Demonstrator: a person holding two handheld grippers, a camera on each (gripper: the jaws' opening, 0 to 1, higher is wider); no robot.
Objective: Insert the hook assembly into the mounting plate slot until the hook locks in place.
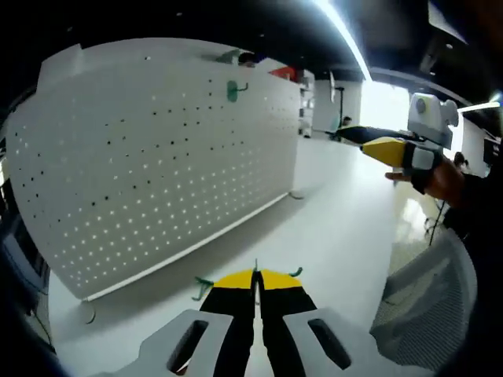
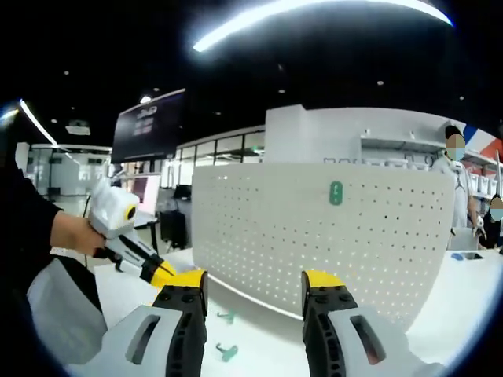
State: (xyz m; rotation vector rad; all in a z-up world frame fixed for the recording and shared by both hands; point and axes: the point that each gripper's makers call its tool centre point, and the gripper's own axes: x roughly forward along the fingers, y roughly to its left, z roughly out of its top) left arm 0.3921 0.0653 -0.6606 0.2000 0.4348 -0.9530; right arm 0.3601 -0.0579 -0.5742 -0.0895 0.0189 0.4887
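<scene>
Two loose hooks on table, one on pegboard.

white dotted pegboard, green hook, white table

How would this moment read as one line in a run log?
left gripper: shut, empty | right gripper: open | pegboard: one green hook mounted | two loose green hooks on table

White tabletop runs under everything. Dark monitor screen hangs upper left in the right gripper view, glass partitions beside it. Ceiling light strip overhead, another strip in the left gripper view. Shelving along the white back wall. Grey mesh chair back at lower right.
</scene>
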